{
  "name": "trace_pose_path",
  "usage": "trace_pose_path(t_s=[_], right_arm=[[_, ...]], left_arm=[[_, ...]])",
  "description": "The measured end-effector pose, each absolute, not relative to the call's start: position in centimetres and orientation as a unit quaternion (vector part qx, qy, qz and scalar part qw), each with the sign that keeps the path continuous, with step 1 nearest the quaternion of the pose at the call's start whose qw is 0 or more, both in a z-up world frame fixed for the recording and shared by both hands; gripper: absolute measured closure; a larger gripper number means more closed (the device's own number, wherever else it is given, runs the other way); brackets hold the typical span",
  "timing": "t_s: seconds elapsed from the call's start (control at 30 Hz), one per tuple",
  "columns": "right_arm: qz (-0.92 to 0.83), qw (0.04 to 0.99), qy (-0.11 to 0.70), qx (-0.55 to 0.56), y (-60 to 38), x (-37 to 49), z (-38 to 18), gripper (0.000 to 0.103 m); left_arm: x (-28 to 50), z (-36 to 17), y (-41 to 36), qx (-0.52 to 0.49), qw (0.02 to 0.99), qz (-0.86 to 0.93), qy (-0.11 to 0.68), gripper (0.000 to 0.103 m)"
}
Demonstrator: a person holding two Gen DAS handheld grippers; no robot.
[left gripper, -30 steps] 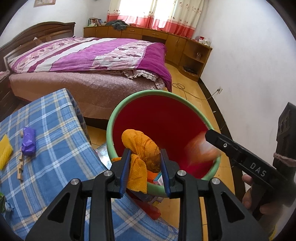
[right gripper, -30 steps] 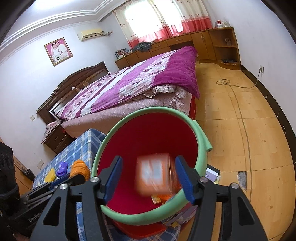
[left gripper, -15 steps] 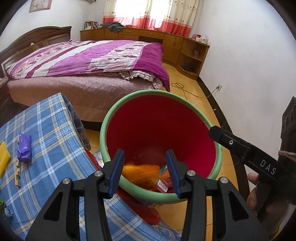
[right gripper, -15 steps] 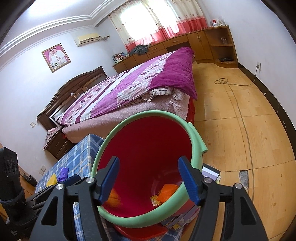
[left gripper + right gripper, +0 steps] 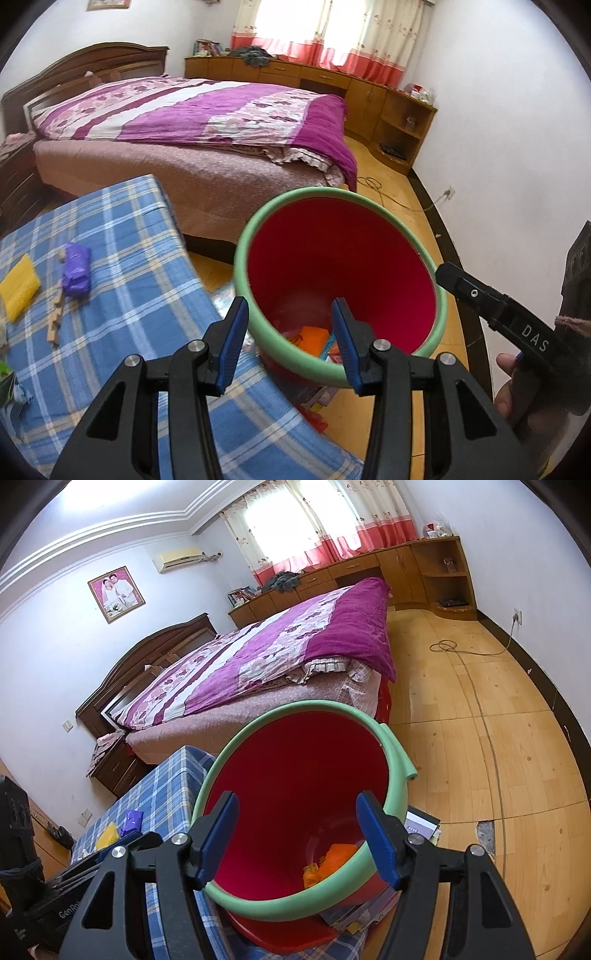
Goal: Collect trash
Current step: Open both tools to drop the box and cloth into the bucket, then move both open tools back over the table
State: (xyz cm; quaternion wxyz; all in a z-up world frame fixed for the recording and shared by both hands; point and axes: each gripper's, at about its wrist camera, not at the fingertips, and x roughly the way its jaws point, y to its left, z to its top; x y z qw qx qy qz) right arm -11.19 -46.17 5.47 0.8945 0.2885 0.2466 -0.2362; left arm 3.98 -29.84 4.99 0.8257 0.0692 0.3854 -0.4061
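Checked-cloth table: yellow pack, purple wrapper, wooden sticks.

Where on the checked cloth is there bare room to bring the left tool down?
Free: the checked cloth between the purple packet and the bin's green rim, and the strip just ahead of the left tool. Crowded: the far-left edge, where the yellow pad, wooden blocks and purple packet cluster.

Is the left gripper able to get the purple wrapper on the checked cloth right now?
Probably yes. The left gripper is open and holds nothing, and the purple wrapper lies in the open on the blue checked cloth, off to its left. Only small wooden blocks sit beside it; nothing covers it.
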Motion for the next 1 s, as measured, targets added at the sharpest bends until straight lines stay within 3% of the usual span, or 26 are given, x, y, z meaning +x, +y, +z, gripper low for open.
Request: trace_pose_path(t_s=[1.0], right_arm=[[-0.133, 0.913, 0.304, 0.239, -34.2, -6.6, 6.6, 0.027]], left_arm=[[6.2, 6.0, -13.0, -0.018, 0.887, -0.244, 0.39, 0.056]])
